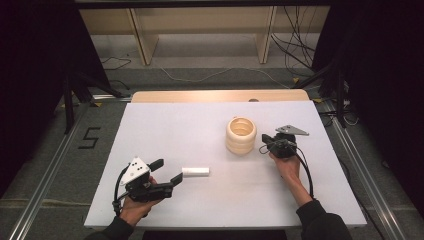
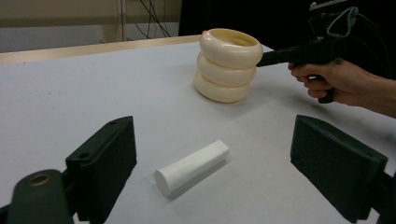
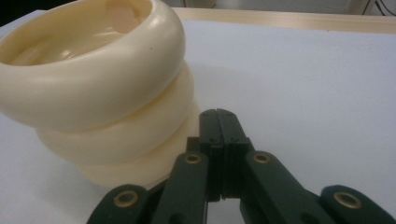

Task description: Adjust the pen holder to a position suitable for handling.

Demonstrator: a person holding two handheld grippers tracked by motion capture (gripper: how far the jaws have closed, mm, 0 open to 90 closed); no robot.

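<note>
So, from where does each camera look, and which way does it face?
High view: above the person's side, facing forward and down on the table; both forearms show.
Left gripper view: between open jaws, facing the white tube.
Right gripper view: along shut jaws, beside the ring stack.
All three views share the ring stack.

Right gripper view: stack of cream rings (image 3: 93, 93) cut off at left & top edges. Can't tell if right gripper (image 3: 219, 116) tips touch it; in left gripper view, tips hidden behind the stack.
</note>
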